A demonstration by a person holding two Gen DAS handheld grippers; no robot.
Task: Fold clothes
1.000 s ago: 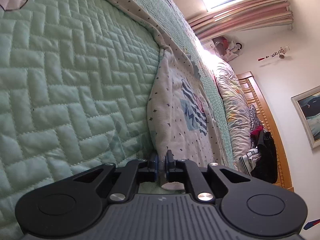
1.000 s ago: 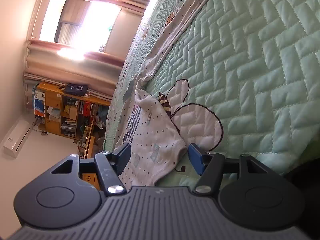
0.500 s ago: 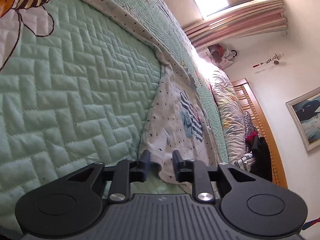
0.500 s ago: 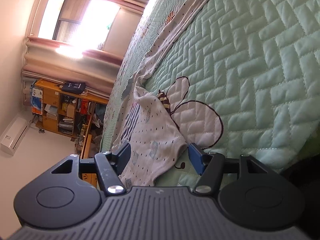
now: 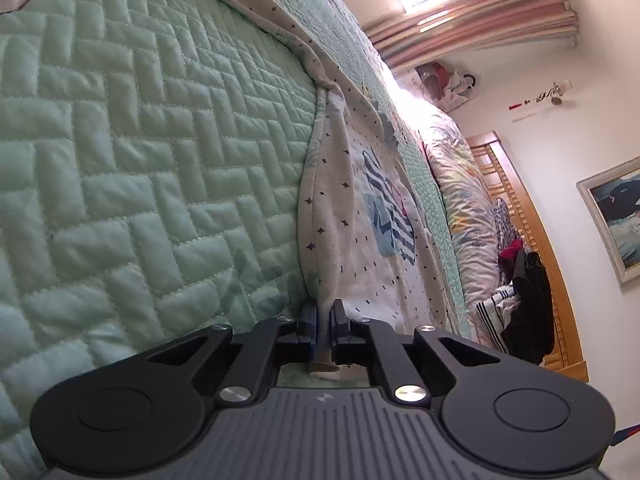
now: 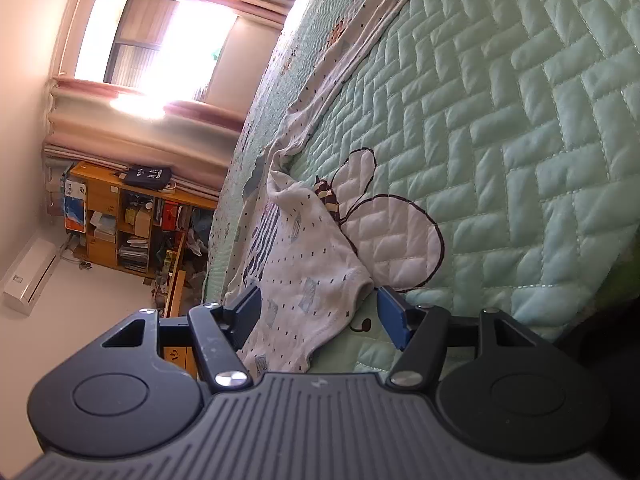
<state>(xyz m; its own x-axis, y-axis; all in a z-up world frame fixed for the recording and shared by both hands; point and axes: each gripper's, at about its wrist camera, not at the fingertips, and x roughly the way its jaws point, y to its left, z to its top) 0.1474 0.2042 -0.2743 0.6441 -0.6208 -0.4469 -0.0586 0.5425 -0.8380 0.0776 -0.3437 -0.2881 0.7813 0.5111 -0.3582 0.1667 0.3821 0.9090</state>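
White cotton, dotted with small dark marks, is the garment [image 5: 360, 240], lying on a green quilted bedspread [image 5: 140, 160]. Half a second ago the left gripper [image 5: 324, 320] stood with its jaws apart over the hem; now they are pinched tight on a fold of that hem, as they were 1 second ago, so this reads as a re-grip lower on the edge. That suggests the left corner is now secured for lifting. The right gripper [image 6: 320, 312] has not changed: its jaws are spread wide, astride the other corner of the garment [image 6: 312, 272] without pressing it, beside a bee motif [image 6: 332, 200] stitched into the bedspread.

For room, the quilt lies flat and bare to one side of the cloth, which should take a fold. On the other side a patterned border strip [image 5: 280, 28] runs close along the garment, and pillows [image 5: 460, 200] lie beyond.
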